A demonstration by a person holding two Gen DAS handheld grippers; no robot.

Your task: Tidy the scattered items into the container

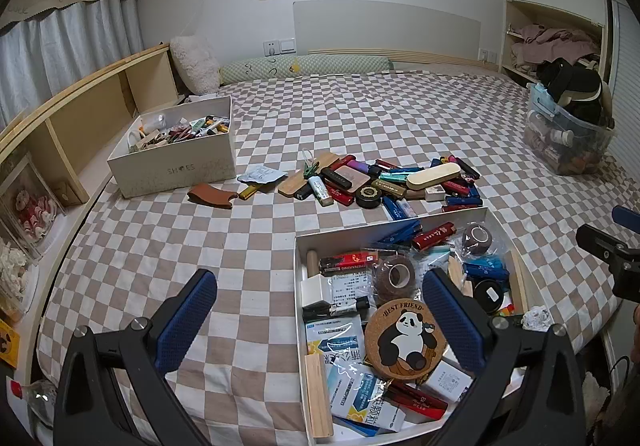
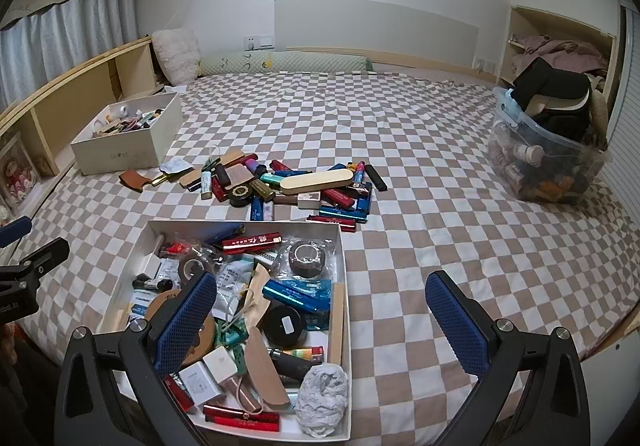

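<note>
A pile of scattered items [image 1: 380,182], mostly lighters, small boxes and a wooden oval case [image 1: 434,175], lies mid-bed on the checkered sheet. In front of it stands a shallow white tray [image 1: 297,258] holding tape rolls, packets and a panda coaster [image 1: 406,338]. My left gripper [image 1: 320,286] hovers open over the tray's left edge, gripping nothing. The right wrist view shows the same pile [image 2: 288,186] and tray [image 2: 345,258]. My right gripper [image 2: 322,280] is open and empty, straddling the tray's right wall. Each gripper shows at the other view's edge [image 1: 612,230] [image 2: 32,240].
A white shoe box [image 1: 172,170] full of small things sits at the back left by a wooden shelf. A clear plastic bin [image 2: 548,166] packed with bottles and dark items stands at the right. A brown leather piece [image 1: 210,195] lies left of the pile. Pillows line the headboard.
</note>
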